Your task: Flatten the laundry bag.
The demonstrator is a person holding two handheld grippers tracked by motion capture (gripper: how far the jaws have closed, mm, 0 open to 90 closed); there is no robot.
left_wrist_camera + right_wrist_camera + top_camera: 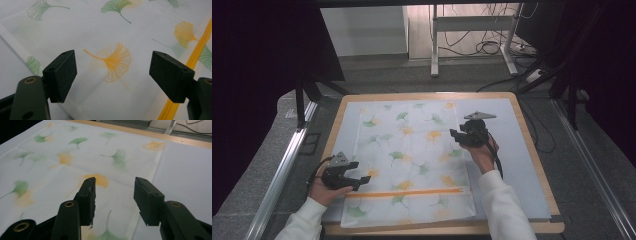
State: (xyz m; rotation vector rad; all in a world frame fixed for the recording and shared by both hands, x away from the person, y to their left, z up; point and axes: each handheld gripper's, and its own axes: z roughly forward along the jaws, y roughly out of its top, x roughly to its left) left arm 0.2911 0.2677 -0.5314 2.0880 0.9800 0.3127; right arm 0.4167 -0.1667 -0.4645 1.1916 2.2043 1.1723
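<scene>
A white cloth [407,160] printed with green and orange ginkgo leaves lies flat on the table, with an orange stripe [412,192] across its near end. My left gripper [357,181] hovers open over the cloth's left edge near the stripe; in its own view, the left gripper [112,75] frames an orange leaf [116,61], with nothing held. My right gripper [455,136] is open above the cloth's right edge, farther back. In its own view the right gripper [115,197] shows bare cloth [62,170] between the jaws.
The cloth rests on a pale sheet [517,150] covering a wooden table [532,145]. Bare sheet lies to the right of the cloth. Beyond the far edge are a metal frame's legs [434,45] and cables [492,45] on the floor.
</scene>
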